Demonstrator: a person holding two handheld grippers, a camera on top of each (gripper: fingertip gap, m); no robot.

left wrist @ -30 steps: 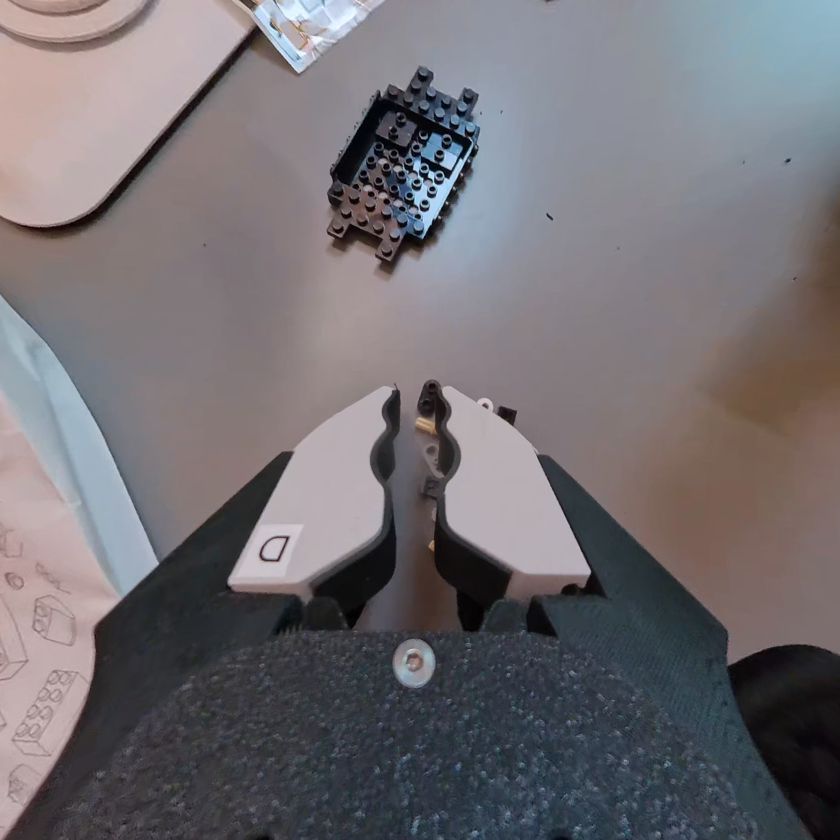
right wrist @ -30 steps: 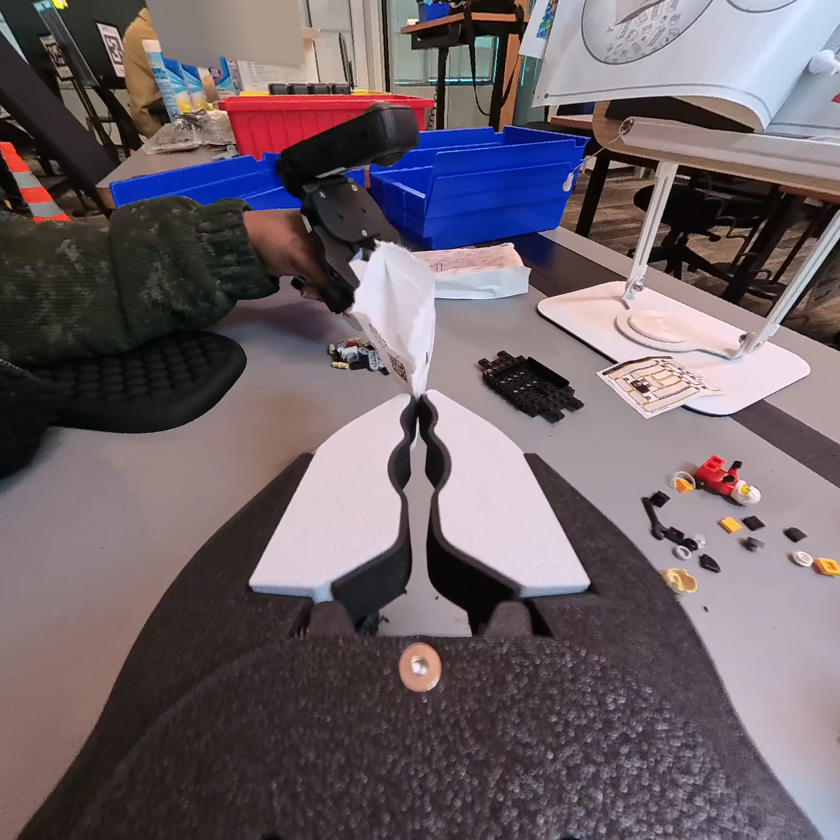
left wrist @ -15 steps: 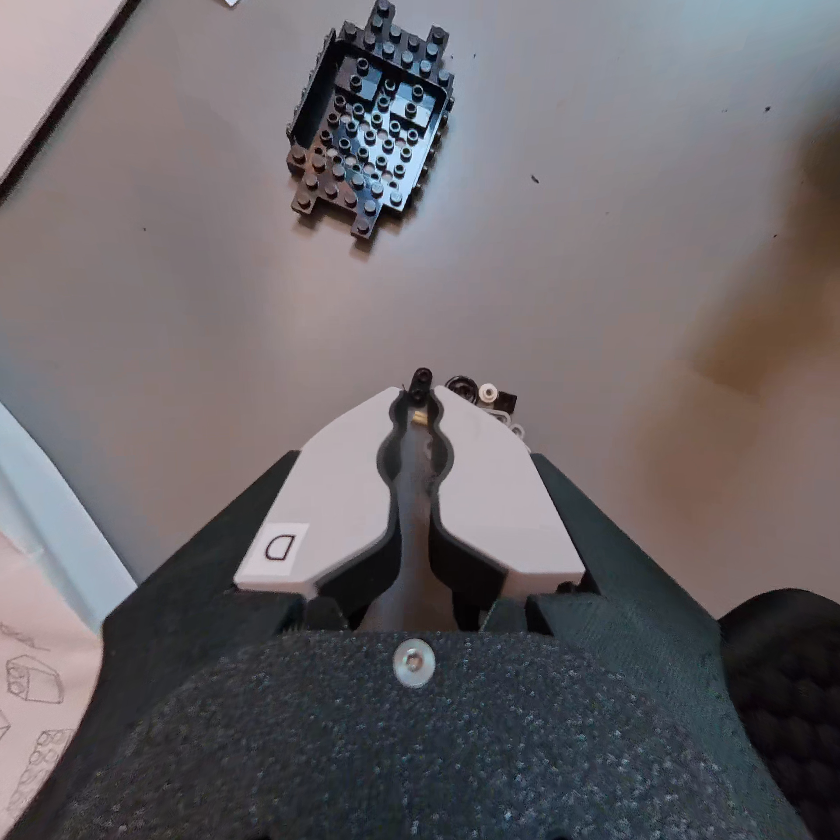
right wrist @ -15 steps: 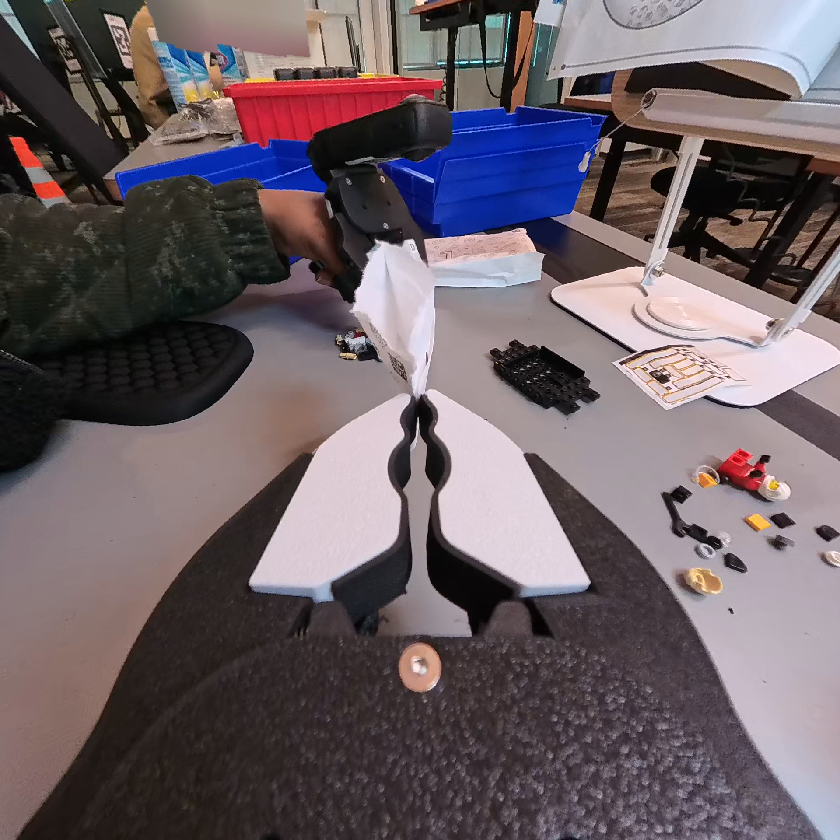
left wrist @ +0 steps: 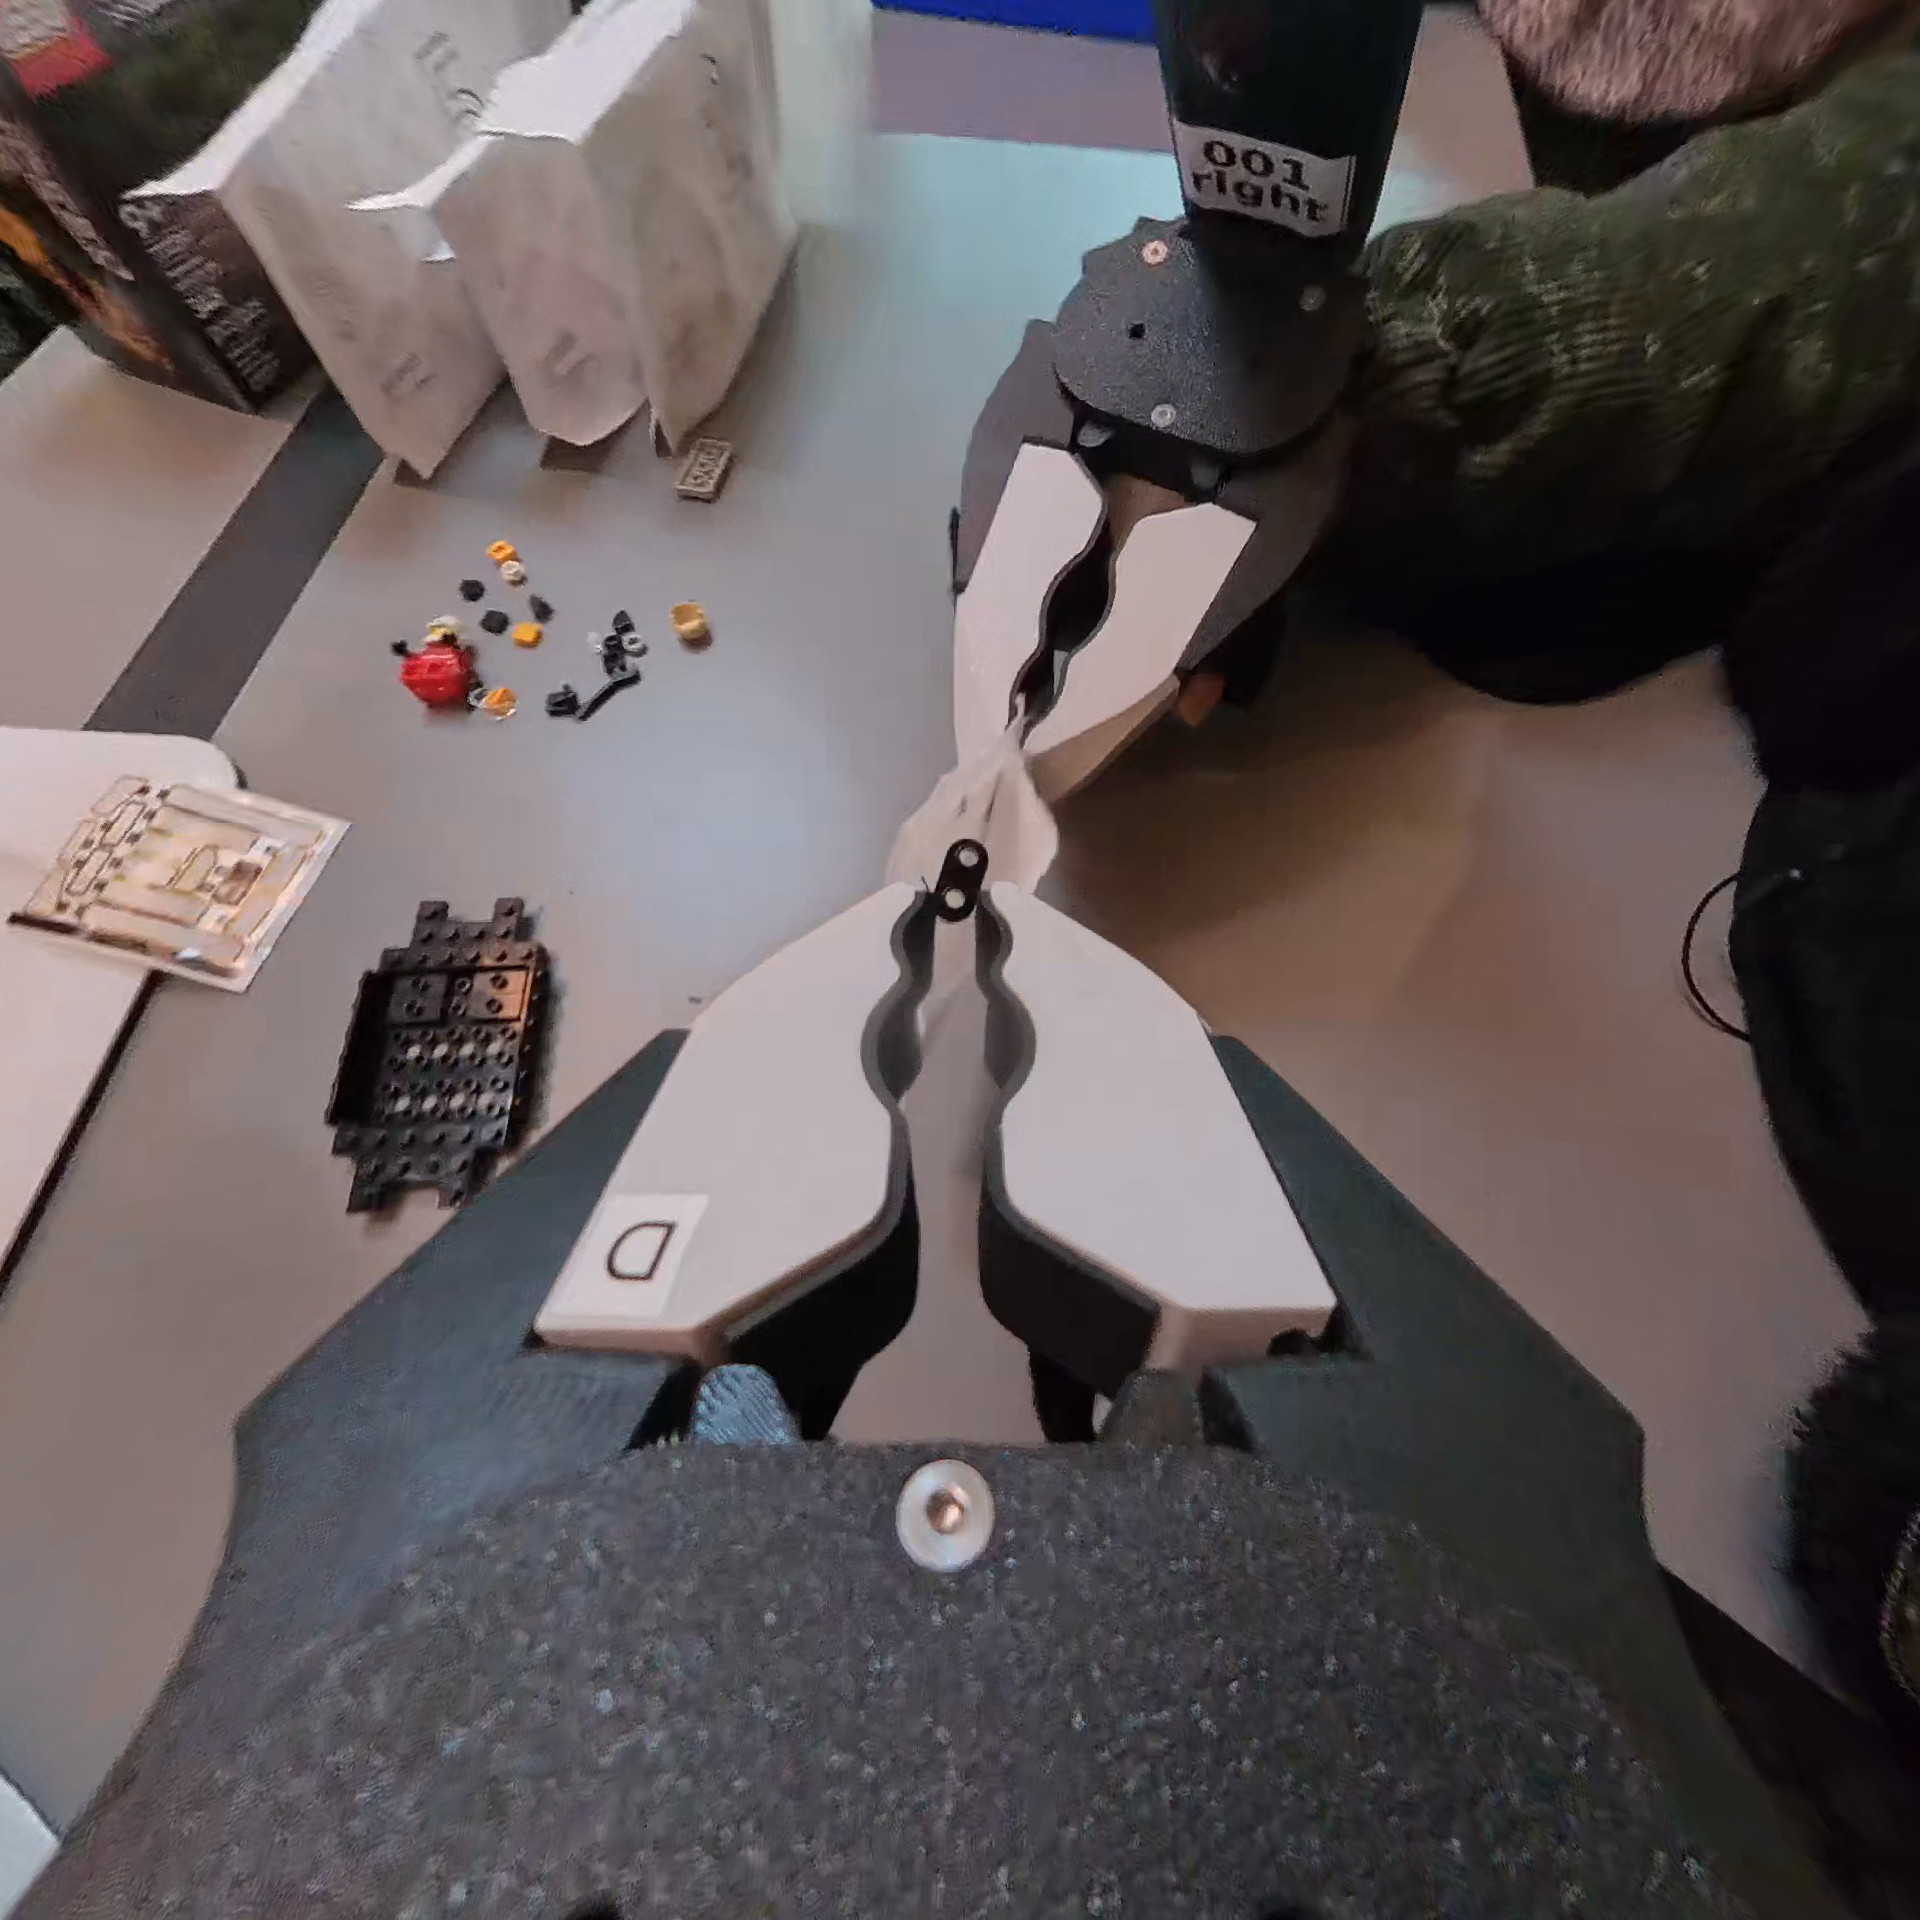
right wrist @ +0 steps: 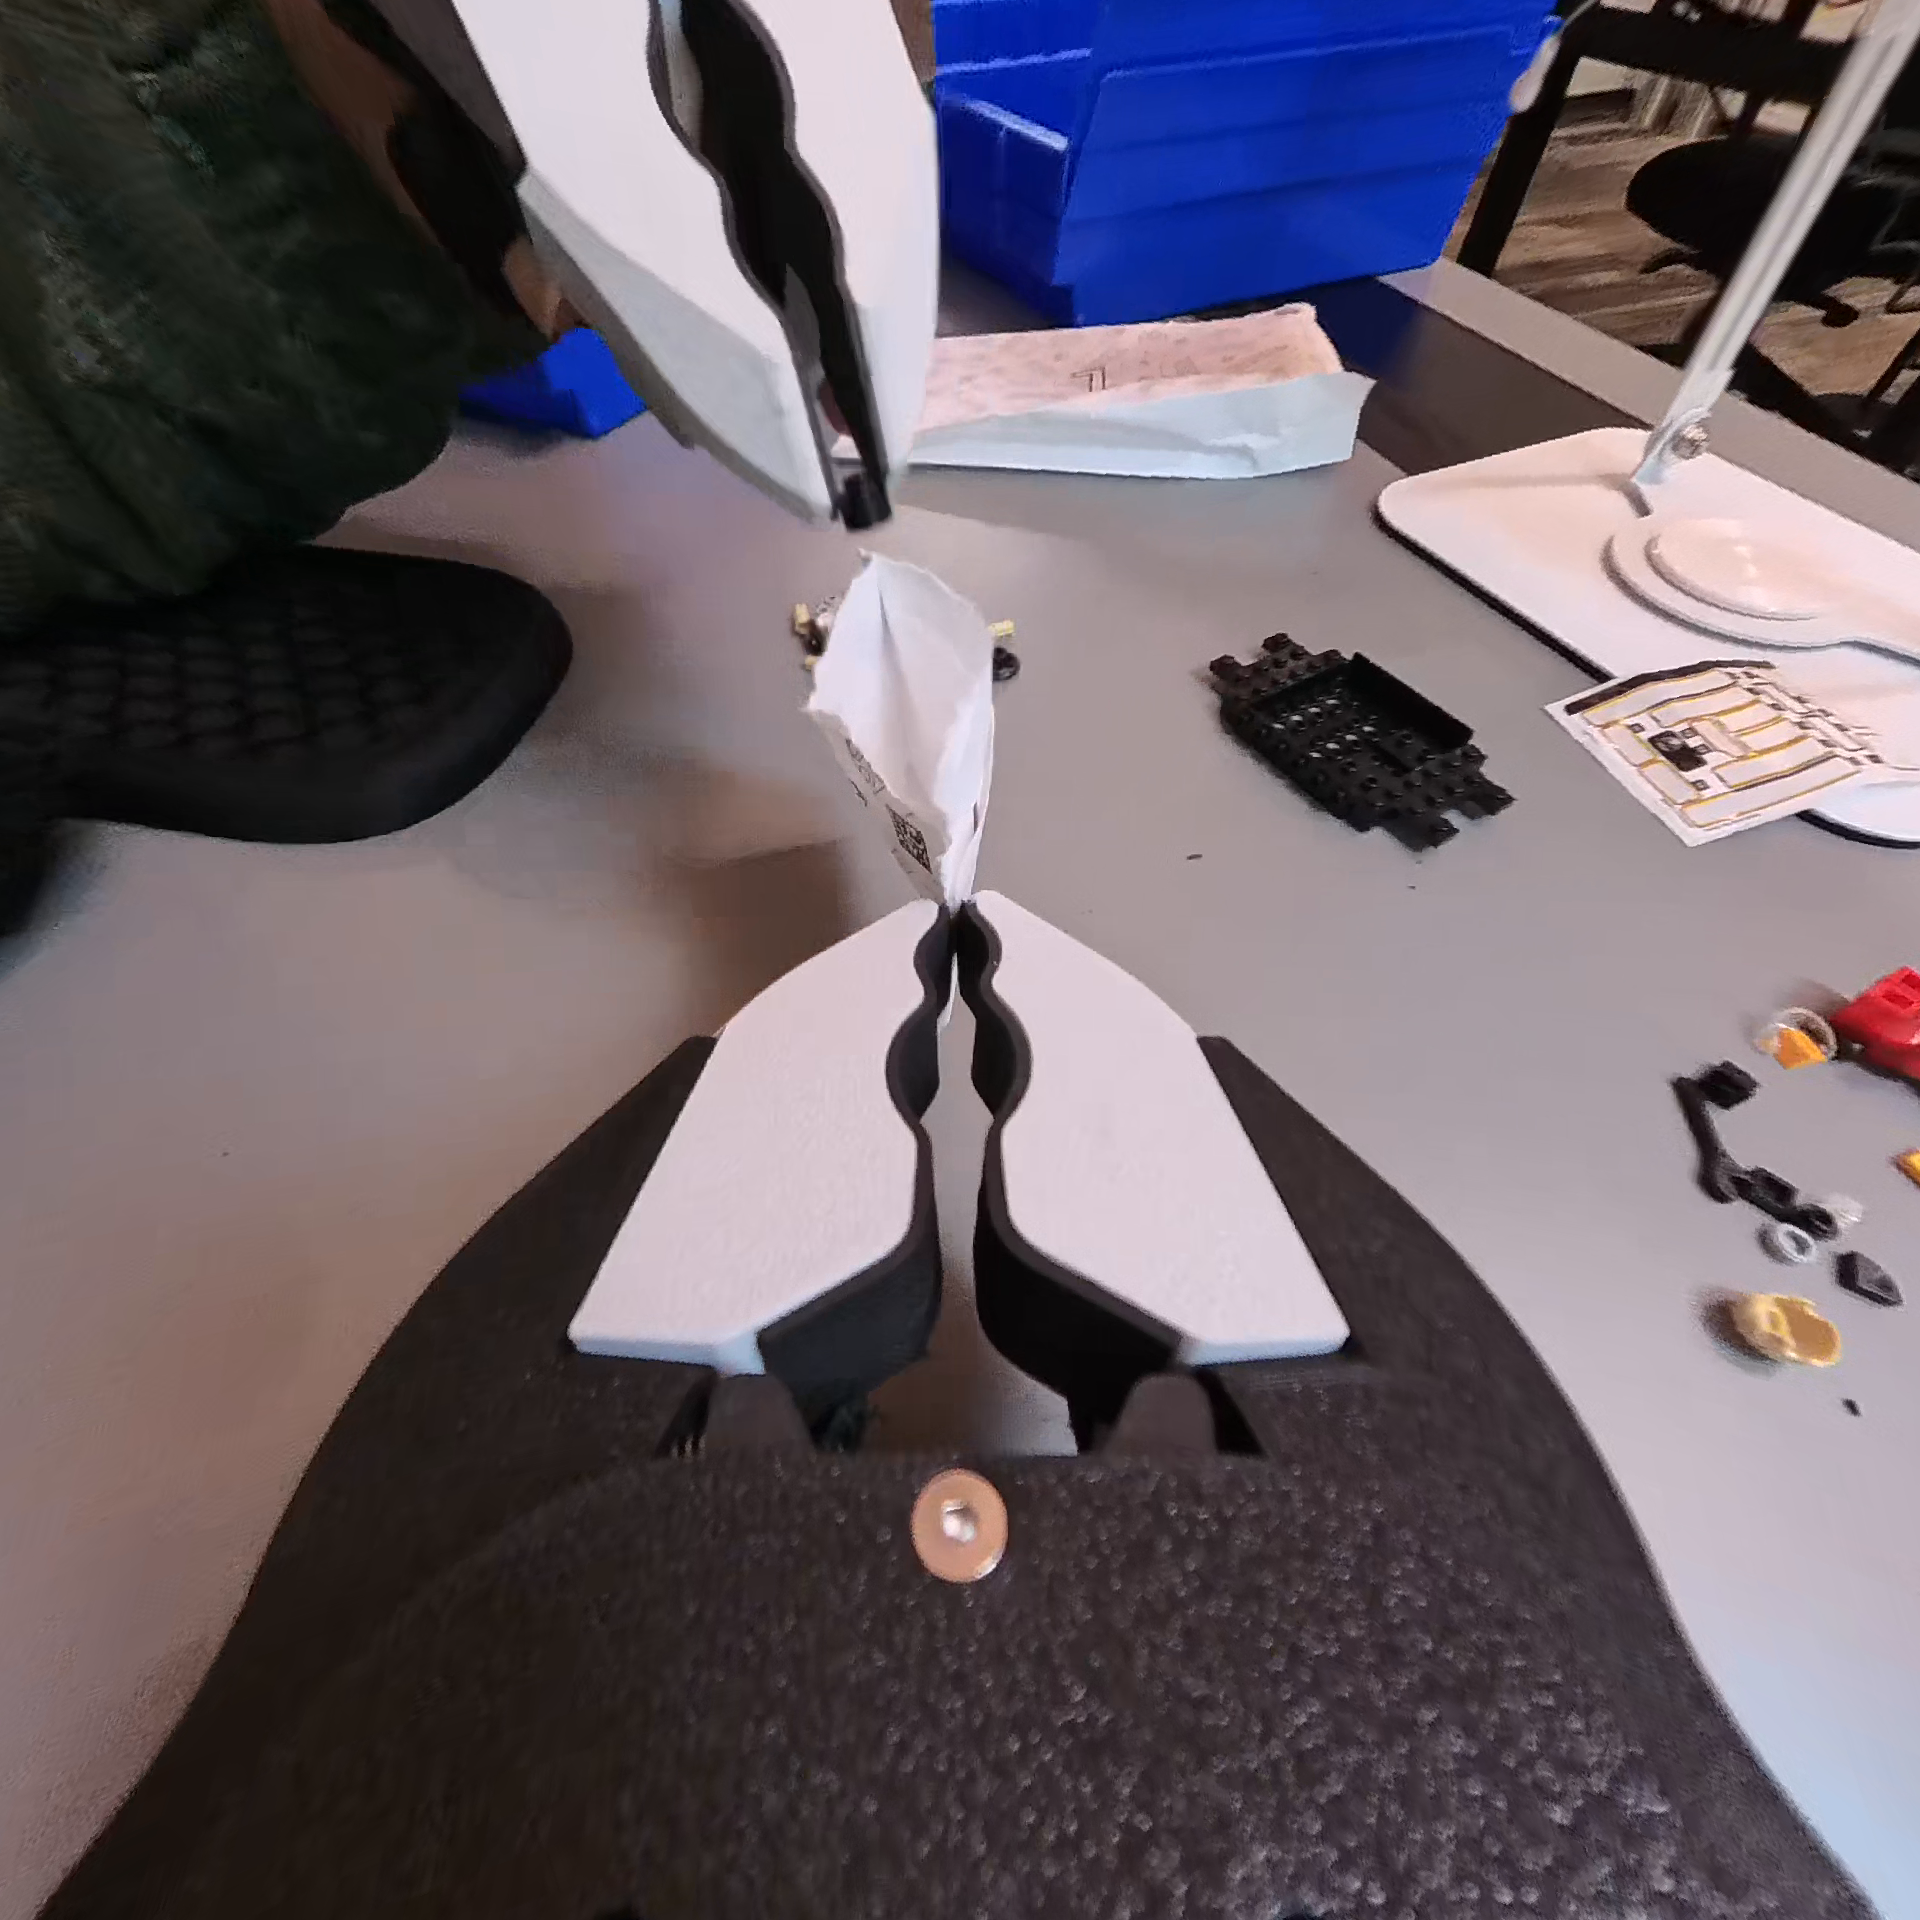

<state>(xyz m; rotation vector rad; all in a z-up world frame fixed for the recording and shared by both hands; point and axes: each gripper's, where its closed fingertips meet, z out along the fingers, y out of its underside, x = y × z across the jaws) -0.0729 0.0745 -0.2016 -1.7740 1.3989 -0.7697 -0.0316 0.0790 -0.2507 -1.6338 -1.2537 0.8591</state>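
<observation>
My left gripper [left wrist: 951, 896] is shut on a small black link piece [left wrist: 962, 878] with two holes, held above the table. It points at my right gripper [left wrist: 1023, 727], a short gap away. My right gripper [right wrist: 956, 910] is shut on the bottom corner of a torn-open white paper bag [right wrist: 914, 717]; the bag's open end points towards the left gripper [right wrist: 857, 501], which hangs just above and beyond it. A small pile of loose parts [right wrist: 816, 629] lies on the table behind the bag. A black studded base plate [left wrist: 442, 1049] lies on the table; it also shows in the right wrist view [right wrist: 1351, 738].
Loose small pieces and a red part [left wrist: 520, 639] lie scattered on the grey table. A sticker sheet [right wrist: 1725, 758] rests by a white lamp base [right wrist: 1558, 561]. Upright white paper bags [left wrist: 582, 239], blue bins [right wrist: 1195, 156], a flat paper bag [right wrist: 1122, 416] and a black pad [right wrist: 260, 686] surround the work area. There is about 7 centimeters between the tips of the two grippers. Left tips and right tips are each some 20 centimeters from the black studded base plate [left wrist: 442, 1049].
My left gripper closed on the black link piece at the parts pile, lifted it and swung round to face the right gripper. The right gripper still holds the bag.
</observation>
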